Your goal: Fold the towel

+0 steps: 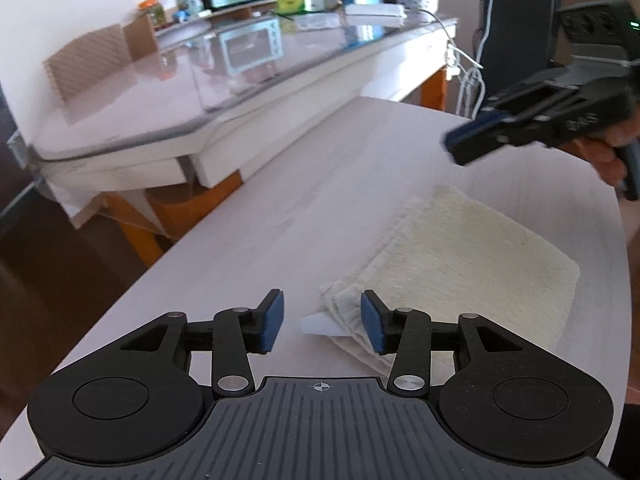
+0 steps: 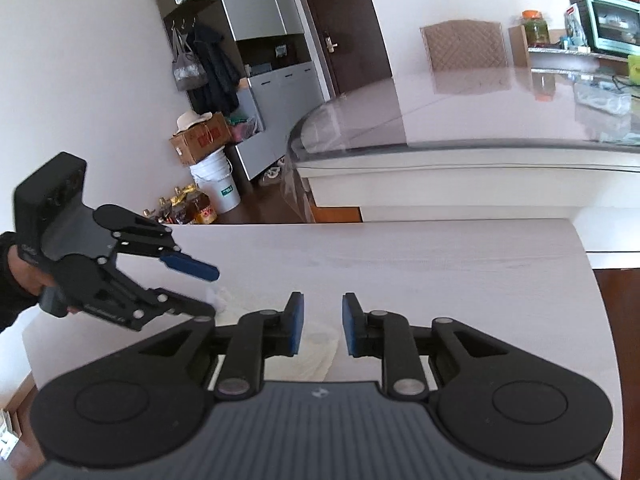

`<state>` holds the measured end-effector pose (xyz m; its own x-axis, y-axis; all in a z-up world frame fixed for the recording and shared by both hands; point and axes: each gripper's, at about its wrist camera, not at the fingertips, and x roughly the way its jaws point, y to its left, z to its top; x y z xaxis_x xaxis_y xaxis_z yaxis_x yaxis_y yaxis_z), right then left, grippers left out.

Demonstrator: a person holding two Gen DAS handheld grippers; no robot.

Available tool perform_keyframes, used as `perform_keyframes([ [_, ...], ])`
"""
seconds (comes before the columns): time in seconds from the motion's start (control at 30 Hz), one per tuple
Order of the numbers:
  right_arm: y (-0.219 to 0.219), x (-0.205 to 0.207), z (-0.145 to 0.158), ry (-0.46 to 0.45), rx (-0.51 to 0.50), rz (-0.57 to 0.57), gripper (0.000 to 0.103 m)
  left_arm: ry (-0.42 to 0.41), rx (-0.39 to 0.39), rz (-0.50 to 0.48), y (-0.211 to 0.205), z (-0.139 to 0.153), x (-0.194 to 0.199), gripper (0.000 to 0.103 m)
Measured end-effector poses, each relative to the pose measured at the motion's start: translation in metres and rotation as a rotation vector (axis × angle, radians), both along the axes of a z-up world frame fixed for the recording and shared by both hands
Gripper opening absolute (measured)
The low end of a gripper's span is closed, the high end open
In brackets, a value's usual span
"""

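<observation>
Between your left gripper's [image 1: 322,326] blue pads, which stand apart and press on nothing, you have bare tabletop [image 1: 260,220] and the near corner of the cream towel [image 1: 472,248]. That corner, with its small white tag [image 1: 320,326], lies just ahead and slightly right of the gap, touching neither pad. From there the towel, already folded into a thick rectangle, runs away to the right and up the picture, its long axis slanting toward your right gripper [image 1: 460,144].

Your right gripper hovers beyond the towel's far end, clear of the cloth. Its own camera shows its jaws also released, a narrower gap [image 2: 323,322] holding nothing, with a pale patch of towel [image 2: 316,356] showing just below it.

The left hand looks nearer to a corner. The left view shows the whole towel; the right view hides most of it behind its own body, but shows the left gripper [image 2: 214,290] open at the towel's other end.
</observation>
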<state>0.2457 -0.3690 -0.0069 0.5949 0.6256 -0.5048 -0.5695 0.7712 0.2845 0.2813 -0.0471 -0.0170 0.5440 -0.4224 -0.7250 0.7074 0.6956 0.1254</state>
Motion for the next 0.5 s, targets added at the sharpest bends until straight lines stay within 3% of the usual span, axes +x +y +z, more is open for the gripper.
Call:
perform_keyframes([
  [0.17,0.009,-0.02,-0.01,-0.01,-0.091,-0.009,0.025,-0.009,0.027,0.024,-0.003,-0.006,-0.002,0.049],
  [0.33,0.011,-0.008,-0.019,0.051,-0.037,-0.023,0.025,-0.012,0.022,0.027,-0.005,-0.005,-0.005,0.049],
  [0.4,0.014,-0.004,-0.02,0.053,-0.034,-0.028,0.022,-0.014,0.027,0.026,-0.005,-0.006,-0.005,0.049],
  [0.43,0.015,-0.001,-0.02,0.053,-0.034,-0.03,0.013,-0.016,0.028,0.026,-0.004,-0.006,-0.006,0.05],
  [0.5,0.018,0.004,-0.019,0.045,-0.036,-0.033,0.01,-0.018,0.027,0.029,-0.004,-0.007,-0.005,0.05],
])
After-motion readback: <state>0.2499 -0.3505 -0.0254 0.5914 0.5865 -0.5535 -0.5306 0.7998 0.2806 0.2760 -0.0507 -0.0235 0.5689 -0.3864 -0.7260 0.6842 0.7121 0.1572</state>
